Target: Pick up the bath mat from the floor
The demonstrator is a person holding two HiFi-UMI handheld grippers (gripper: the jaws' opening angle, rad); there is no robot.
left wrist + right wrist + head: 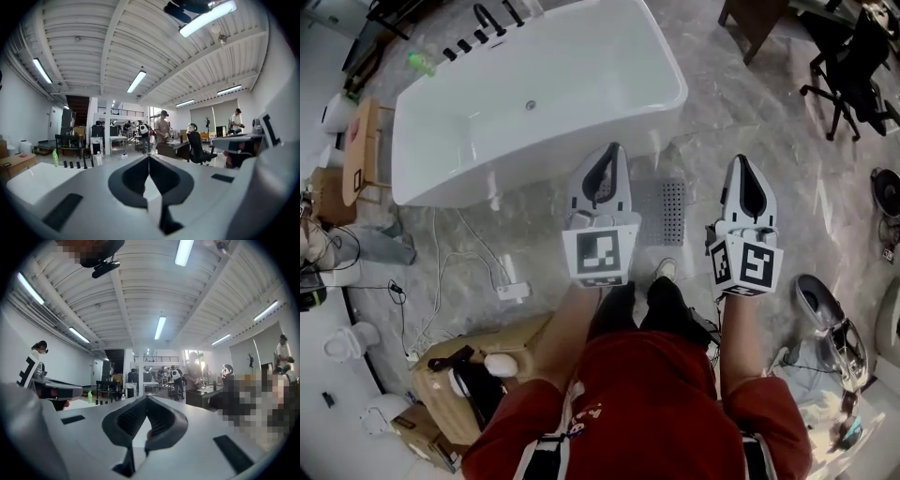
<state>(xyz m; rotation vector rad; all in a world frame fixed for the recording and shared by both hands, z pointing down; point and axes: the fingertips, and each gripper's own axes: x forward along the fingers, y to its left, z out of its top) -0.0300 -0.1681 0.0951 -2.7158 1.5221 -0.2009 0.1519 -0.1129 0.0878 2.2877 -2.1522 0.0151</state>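
Observation:
In the head view a grey perforated bath mat (667,208) lies on the marble floor beside the white bathtub (534,94), between my two grippers and partly hidden by the left one. My left gripper (614,150) is held up level, shut and empty, its tips over the tub's near edge. My right gripper (741,161) is shut and empty too, to the right of the mat. Both gripper views look out across the room, not at the floor: the left gripper (149,157) and the right gripper (146,398) show closed jaws with nothing between them.
A wooden side table (358,150) stands left of the tub. Cables and a white power strip (512,292) lie on the floor at left, cardboard boxes (455,384) near my feet. An office chair (853,66) is at upper right. People stand at desks (163,133) farther off.

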